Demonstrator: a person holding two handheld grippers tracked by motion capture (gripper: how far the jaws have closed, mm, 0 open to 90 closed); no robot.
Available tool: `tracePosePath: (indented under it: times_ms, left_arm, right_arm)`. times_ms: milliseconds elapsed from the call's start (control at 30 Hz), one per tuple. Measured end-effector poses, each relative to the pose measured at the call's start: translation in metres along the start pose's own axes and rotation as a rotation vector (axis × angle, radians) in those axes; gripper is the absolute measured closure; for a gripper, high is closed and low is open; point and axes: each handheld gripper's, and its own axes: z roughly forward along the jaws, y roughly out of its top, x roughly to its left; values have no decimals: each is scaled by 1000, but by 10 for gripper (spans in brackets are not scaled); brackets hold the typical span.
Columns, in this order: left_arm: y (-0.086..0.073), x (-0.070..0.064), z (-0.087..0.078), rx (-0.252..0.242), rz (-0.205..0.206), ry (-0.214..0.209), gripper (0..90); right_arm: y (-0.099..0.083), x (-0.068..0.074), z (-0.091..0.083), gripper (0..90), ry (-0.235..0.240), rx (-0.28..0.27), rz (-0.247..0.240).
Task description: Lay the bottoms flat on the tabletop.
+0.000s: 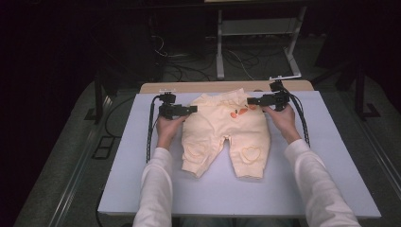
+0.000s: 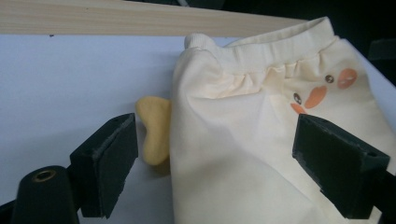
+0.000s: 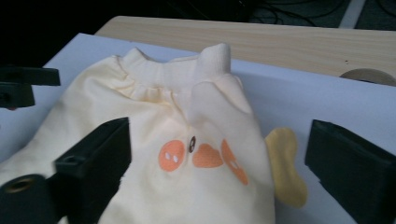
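Note:
A pair of pale yellow baby trousers (image 1: 224, 135) lies flat on the white table top (image 1: 142, 179), waistband at the far side, legs toward the person. It carries an orange duck face (image 3: 201, 156), heart patches on the knees and small yellow flaps (image 2: 153, 128) at each side. My left gripper (image 1: 193, 109) is open at the trousers' left waist edge, jaws straddling the cloth edge (image 2: 187, 154). My right gripper (image 1: 250, 100) is open at the right waist edge, jaws wide around the duck face and the yellow flap (image 3: 285, 165).
A bare wooden strip (image 1: 198, 86) runs along the table's far edge. Beyond it stand dark floor, cables and a white metal frame (image 1: 255, 33). Black cables trail from both grippers along the table sides. The person's white sleeves (image 1: 153, 189) enter from the bottom.

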Motion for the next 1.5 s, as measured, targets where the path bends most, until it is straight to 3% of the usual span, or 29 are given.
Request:
tracePosePath:
  times_ms: [267,500,567,833,1233,1500]
  left_arm:
    - [-10,-1,-8,-24,-10,-56,195]
    - [-19,-2,-16,-33,-18,-93,218]
    - [-23,-3,-18,-32,-16,-95,218]
    - [-37,-7,-27,-12,-24,-104,228]
    - [-58,-30,-55,5,7,-162,248]
    - [-72,-41,-74,2,11,-171,248]
  right_arm:
    - [-12,2,-6,246,23,-24,-15]
    - [-22,3,-9,496,22,-21,-39]
    - [-27,3,-11,570,21,-15,-40]
    - [-50,12,-22,711,53,39,-79]
    - [-83,46,-47,680,108,109,-134]
    - [-103,62,-64,637,103,128,-159]
